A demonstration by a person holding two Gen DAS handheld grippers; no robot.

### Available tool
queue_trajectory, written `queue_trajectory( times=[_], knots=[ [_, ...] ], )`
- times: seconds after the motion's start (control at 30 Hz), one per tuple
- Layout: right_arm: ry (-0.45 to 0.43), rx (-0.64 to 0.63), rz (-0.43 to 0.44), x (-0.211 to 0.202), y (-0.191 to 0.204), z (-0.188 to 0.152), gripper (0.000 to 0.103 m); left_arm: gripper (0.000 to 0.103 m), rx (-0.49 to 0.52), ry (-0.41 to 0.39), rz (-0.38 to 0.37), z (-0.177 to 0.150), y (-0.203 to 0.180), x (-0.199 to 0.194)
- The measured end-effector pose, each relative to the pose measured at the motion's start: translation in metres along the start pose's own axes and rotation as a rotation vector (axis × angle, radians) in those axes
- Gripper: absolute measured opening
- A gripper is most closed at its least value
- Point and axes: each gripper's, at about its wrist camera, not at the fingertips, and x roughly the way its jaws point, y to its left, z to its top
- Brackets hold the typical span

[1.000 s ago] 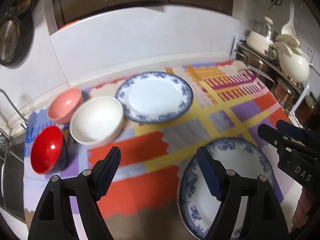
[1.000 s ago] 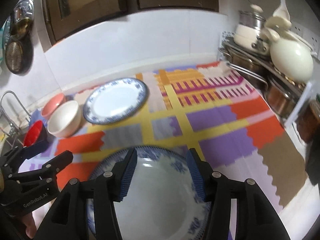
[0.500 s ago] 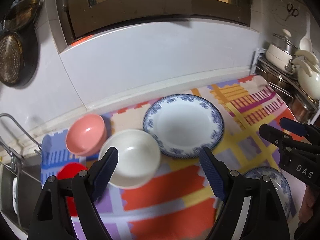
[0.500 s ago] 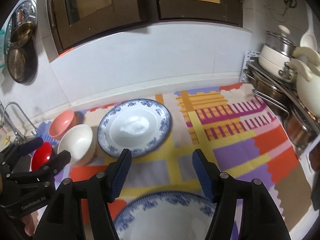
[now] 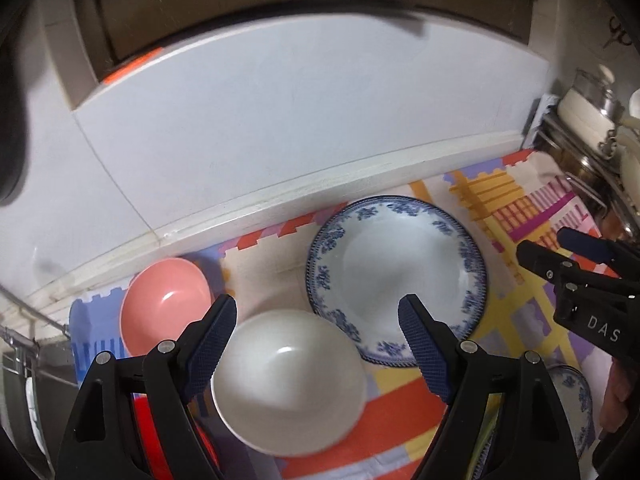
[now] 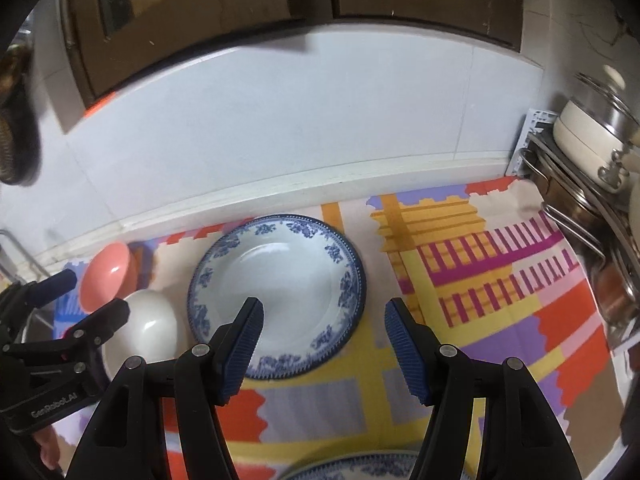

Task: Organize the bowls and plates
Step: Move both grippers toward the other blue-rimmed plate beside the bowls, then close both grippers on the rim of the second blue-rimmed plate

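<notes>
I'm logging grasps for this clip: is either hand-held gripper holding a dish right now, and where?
Nothing is held. The left hand-held gripper and the right hand-held gripper both stand open and empty above the dishes.

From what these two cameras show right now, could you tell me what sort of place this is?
Most likely a home kitchen counter. Blue-rimmed plates and bowls sit on a colourful mat against a white tiled wall, and a rack of lidded pots stands at the right end.
</notes>
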Motion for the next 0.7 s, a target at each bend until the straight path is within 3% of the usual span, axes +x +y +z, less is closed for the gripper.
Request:
queue_trajectory(
  times=[0.4,0.7],
  knots=[
    [0.179,0.068,-0.061,0.088,-0.011,0.039,0.064,0.081,0.058,0.148,0.004,0.043,-0.001,0.089],
    [0.328,0.110,-0.058,0.144,-0.025,0.033,0.064,0.070,0.051,0.295,-0.069,0.044,-0.001,0.144]
  ],
)
